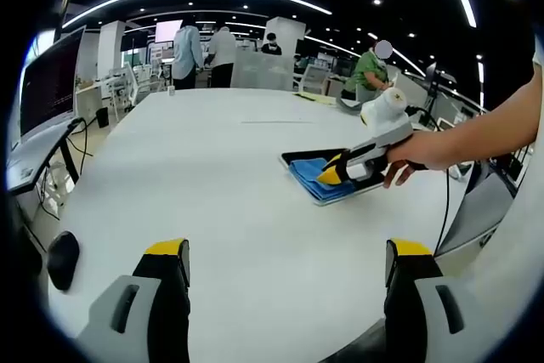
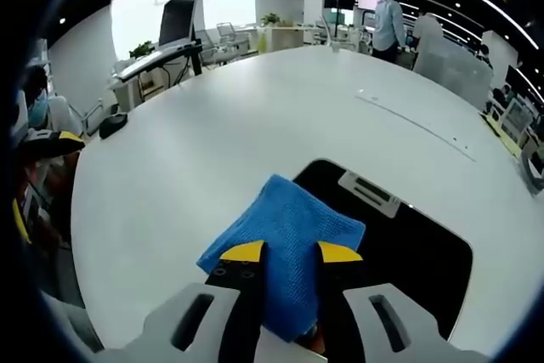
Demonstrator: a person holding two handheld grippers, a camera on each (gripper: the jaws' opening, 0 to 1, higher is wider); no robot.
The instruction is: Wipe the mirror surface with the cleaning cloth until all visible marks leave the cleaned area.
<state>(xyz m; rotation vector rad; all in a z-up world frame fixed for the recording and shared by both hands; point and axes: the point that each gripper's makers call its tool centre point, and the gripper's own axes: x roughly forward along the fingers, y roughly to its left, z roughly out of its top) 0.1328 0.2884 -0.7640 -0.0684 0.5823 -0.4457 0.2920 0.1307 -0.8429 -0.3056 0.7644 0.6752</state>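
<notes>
blue cloth (image 2: 285, 248) pinched in right hand-held gripper (image 2: 287, 254), on mirror (image 2: 408, 248)

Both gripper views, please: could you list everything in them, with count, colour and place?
Table: one, white, spanning the workspace.
Mirror: one, dark and reflective, flat on the table.
Cleaning cloth: one, blue, folded, lying partly on the mirror's edge.
Monitor: one, black, on a side desk.
People: several, standing at the far end of the room.
Right gripper: yellow-tipped, clamped on the cloth.
Left gripper: yellow-tipped, jaws apart above bare table.
Person's hand: one, holding the right gripper.
</notes>
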